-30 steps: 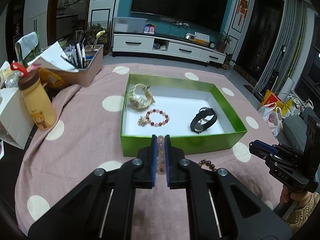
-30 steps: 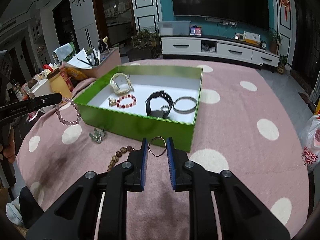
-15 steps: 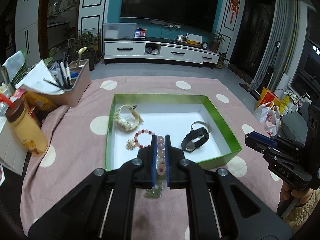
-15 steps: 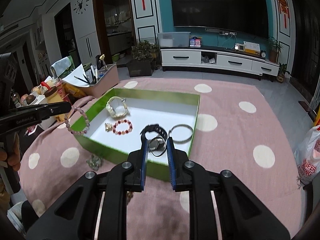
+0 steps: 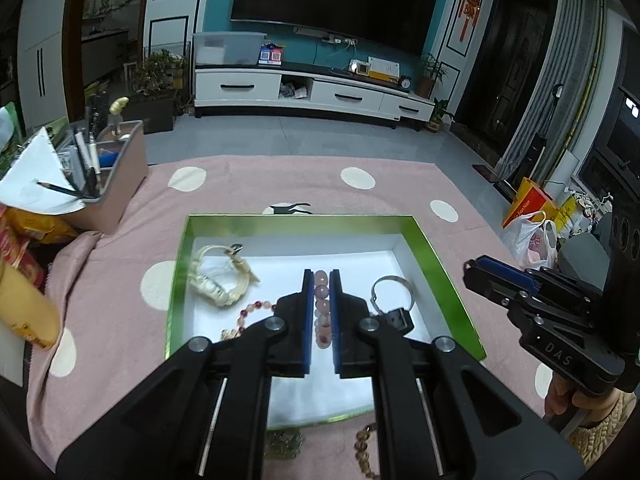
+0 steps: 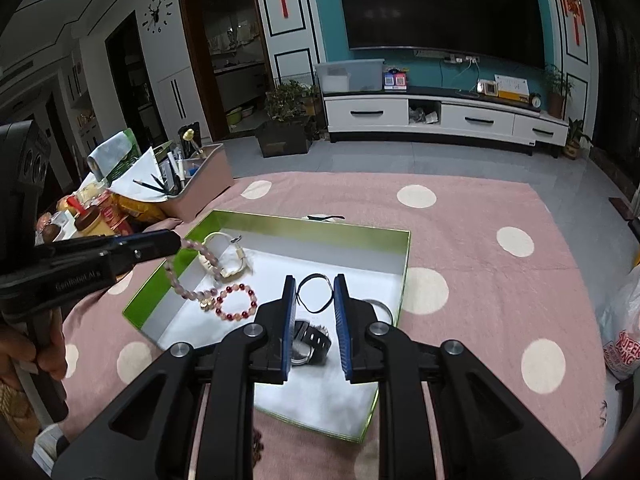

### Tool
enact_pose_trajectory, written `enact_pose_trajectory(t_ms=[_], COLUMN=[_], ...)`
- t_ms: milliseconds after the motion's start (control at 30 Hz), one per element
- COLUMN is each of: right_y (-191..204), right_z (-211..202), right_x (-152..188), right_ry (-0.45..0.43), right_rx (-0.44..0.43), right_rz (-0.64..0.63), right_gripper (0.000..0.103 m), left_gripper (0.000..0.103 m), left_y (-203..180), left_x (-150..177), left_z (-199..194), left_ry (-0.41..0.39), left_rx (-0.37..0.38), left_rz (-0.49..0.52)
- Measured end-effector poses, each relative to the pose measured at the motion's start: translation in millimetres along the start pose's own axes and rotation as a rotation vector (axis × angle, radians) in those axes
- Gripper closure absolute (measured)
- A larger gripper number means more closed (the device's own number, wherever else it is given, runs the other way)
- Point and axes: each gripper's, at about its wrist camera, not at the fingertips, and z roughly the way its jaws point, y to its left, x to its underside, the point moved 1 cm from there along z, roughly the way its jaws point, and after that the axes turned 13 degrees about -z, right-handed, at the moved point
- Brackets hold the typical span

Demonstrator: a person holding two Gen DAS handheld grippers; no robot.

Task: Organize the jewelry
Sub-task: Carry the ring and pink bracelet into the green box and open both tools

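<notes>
Left gripper [image 5: 321,280] squeezes pink bead bracelet [image 6: 188,276] above green box [image 5: 440,264]. Right gripper [image 6: 315,286] pinches thin dark ring [image 6: 316,293] above same box.

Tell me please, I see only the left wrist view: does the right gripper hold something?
Observer: Yes. The right gripper pinches a thin dark loop above the green box.
Operator: Does my pale bracelet hang free?
Observer: The pale bead bracelet hangs as an open loop from the left gripper, over the box's left side. Its lowest beads reach near the red bead bracelet; whether they touch, I cannot tell.
</notes>
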Motion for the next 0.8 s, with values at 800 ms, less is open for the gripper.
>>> enact_pose_trajectory(t_ms=[800], right_y=[-18.1], right_z=[103.1], right_x=[-19.5], right_ry=[0.222], right_rx=[-0.077], right_rz=[0.091], right_gripper=[0.084], left_gripper=[0.090], left_y=[15.8], left_x=[-15.4], left_z=[131.0], left_ry=[0.189], left_rx=[-0.163], left_rz=[-0.052])
